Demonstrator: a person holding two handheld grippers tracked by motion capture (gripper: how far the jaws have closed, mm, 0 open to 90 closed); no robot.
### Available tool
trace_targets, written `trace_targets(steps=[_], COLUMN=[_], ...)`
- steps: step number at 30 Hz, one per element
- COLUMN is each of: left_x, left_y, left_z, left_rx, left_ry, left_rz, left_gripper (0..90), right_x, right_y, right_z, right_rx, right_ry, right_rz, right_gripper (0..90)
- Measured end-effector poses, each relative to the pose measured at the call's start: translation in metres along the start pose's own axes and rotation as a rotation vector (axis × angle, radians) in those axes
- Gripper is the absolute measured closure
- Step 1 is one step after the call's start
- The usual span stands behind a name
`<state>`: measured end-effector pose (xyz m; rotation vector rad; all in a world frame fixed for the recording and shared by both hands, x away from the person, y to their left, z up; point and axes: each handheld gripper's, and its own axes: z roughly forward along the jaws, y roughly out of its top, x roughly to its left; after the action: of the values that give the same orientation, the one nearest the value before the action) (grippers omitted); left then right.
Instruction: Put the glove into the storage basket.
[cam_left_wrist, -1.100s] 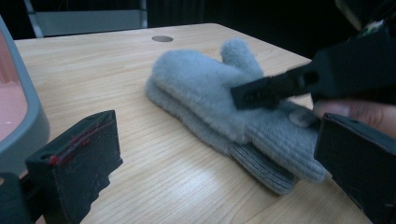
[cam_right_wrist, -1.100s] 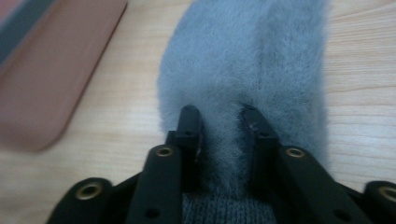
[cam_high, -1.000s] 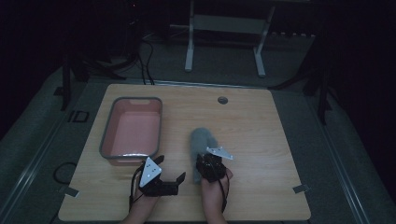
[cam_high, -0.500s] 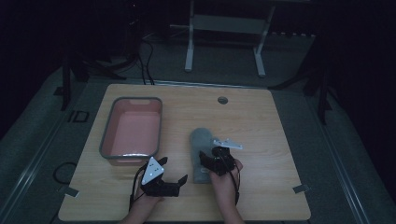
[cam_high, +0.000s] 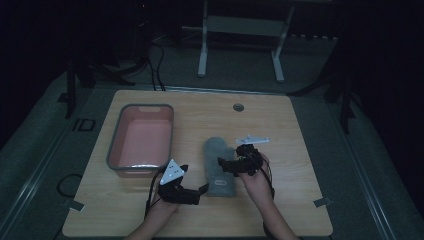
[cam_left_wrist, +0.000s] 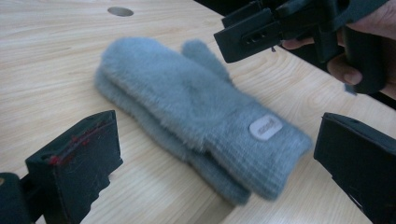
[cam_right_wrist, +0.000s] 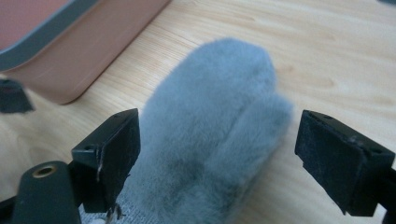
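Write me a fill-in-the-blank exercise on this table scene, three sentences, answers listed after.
1. The fuzzy mittens lying on the wooden table are ____ in colour.
2. The tray to the left of the mittens has a ____ inside.
3. The jaws of the right gripper stand ____, with nothing pinched between them.

Missing words: grey-blue; pink; open

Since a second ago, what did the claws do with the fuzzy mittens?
The right claw has just been opening, let go of the grey mittens and drew off to their right. The left claw is open near the cuff. The mittens, pink bin and table stayed put.
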<state>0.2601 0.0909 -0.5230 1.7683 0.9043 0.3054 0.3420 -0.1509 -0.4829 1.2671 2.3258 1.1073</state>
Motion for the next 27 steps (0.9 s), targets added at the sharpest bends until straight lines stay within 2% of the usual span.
trace_targets(steps=[2,4,7,9,10,12,14,17,19,20,22,23,24,25,27], left_x=[0.001,0.003,0.005,0.006,0.006,0.006,0.007,0.007,0.007,0.007,0.007,0.006,0.007,0.007,0.009], left_y=[0.005,0.009,0.017,0.021,0.023,0.025,0.028,0.034,0.037,0.039,0.041,0.042,0.043,0.043,0.043], left_z=[0.002,0.004,0.006,0.008,0.01,0.013,0.017,0.022,0.026,0.027,0.032,0.034,0.036,0.039,0.044], left_rx=[0.011,0.032,0.056,0.064,0.07,0.089,0.105,0.122,0.124,0.124,0.122,0.121,0.123,0.117,0.117], left_ry=[0.002,-0.008,0.012,0.016,0.023,0.024,0.017,0.001,0.01,0.011,0.021,0.024,0.019,0.016,0.012], left_rz=[0.0,-0.007,0.007,0.018,0.029,0.047,0.048,0.046,0.053,0.054,0.046,0.045,0.046,0.035,0.01], left_gripper=[0.8,0.8,0.8,0.8,0.8,0.9,0.9,0.9,1.1,4.1,6.1,6.1,7.2,9.7,12.0], right_x=[-0.004,-0.009,-0.019,-0.023,-0.032,-0.039,-0.044,-0.049,-0.052,-0.052,-0.052,-0.051,-0.05,-0.05,-0.049], right_y=[0.004,0.007,0.008,0.008,0.007,0.005,0.002,-0.003,-0.008,-0.011,-0.014,-0.015,-0.015,-0.016,-0.019], right_z=[-0.002,-0.005,-0.009,-0.01,-0.012,-0.014,-0.015,-0.015,-0.014,-0.013,-0.012,-0.012,-0.011,-0.01,-0.007], right_rx=[-0.006,-0.035,-0.058,-0.055,-0.068,-0.079,-0.105,-0.129,-0.132,-0.137,-0.139,-0.124,-0.083,-0.057,-0.043], right_ry=[-0.007,-0.011,-0.015,-0.023,-0.015,-0.002,0.021,0.037,0.059,0.046,0.071,0.064,0.065,0.073,0.104], right_rz=[-0.052,-0.108,-0.166,-0.184,-0.179,-0.154,-0.144,-0.161,-0.167,-0.176,-0.2,-0.212,-0.204,-0.176,-0.132], right_gripper=[14.6,14.6,14.8,15.4,15.4,16.1,16.4,16.4,16.2,16.5,16.5,17.0,17.5,17.0,17.6])
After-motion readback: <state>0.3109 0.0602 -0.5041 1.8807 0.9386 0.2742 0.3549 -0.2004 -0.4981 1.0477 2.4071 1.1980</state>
